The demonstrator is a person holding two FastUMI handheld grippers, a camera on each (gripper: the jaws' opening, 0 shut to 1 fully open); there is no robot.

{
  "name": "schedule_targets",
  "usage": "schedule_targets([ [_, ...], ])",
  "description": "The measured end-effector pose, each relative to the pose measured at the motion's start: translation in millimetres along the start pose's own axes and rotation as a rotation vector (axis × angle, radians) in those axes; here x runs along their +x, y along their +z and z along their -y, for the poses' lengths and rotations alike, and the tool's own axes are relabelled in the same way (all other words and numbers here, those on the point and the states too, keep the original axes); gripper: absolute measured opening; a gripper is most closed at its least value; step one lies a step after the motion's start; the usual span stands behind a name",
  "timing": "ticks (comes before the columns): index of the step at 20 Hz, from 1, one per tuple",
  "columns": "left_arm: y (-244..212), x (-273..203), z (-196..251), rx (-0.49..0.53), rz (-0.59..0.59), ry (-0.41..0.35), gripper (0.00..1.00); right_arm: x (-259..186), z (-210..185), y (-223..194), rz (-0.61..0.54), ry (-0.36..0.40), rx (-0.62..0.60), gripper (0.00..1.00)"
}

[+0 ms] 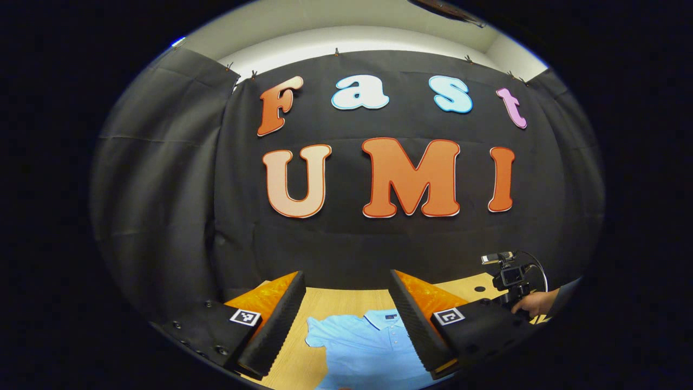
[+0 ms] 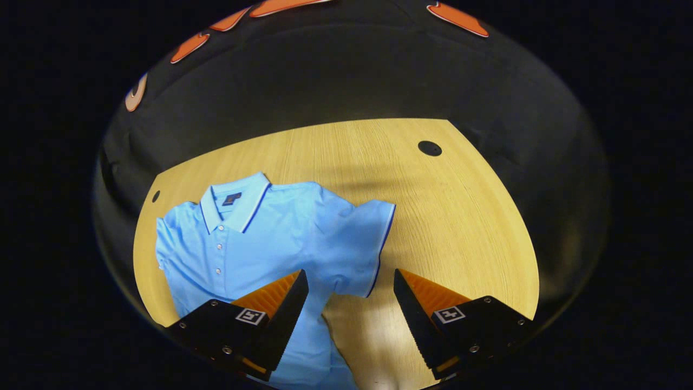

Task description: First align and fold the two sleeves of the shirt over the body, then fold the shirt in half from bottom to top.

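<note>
Lying flat on the wooden table (image 2: 460, 216) is one light-blue polo shirt (image 2: 260, 238), both short sleeves spread out, while two grippers, left (image 1: 346, 319) and right (image 2: 351, 317), hover above it with jaws spread wide and empty, black cloth walling the booth behind.

Both overlook shirt (image 2: 260, 238) (left perhaps level).

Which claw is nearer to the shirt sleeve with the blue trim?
Right. The right claw hangs open just above that sleeve; the left claw is open too, held higher and aimed at the wall, with the shirt low between its fingers.
</note>
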State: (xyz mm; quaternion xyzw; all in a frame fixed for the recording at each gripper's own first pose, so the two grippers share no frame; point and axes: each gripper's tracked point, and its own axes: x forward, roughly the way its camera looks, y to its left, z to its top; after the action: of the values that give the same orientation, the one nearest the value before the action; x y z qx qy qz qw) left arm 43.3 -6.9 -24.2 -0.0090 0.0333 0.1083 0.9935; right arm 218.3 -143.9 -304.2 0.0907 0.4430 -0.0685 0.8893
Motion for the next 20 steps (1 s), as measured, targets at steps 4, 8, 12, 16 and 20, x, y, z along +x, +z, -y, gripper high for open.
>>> schedule_targets([
  [4,0.3,4.4,3.6,0.037,-0.005,0.018,1.00,29.3,5.4,-0.5,-0.068,-0.006,0.005,0.91],
  [8,-3.7,9.8,5.6,0.056,-0.030,0.031,1.00,56.2,14.6,7.0,-0.092,-0.043,0.004,0.87],
  [12,-5.6,13.7,5.3,0.070,-0.049,0.043,1.00,67.5,21.4,8.0,-0.121,-0.061,0.040,0.78],
  [16,-11.0,14.2,7.2,0.058,-0.067,0.044,1.00,70.4,16.7,10.5,-0.112,-0.054,0.026,0.59],
  [20,-4.8,9.5,6.7,0.069,-0.051,0.044,0.99,71.7,12.9,10.0,-0.114,-0.038,0.058,0.16],
])
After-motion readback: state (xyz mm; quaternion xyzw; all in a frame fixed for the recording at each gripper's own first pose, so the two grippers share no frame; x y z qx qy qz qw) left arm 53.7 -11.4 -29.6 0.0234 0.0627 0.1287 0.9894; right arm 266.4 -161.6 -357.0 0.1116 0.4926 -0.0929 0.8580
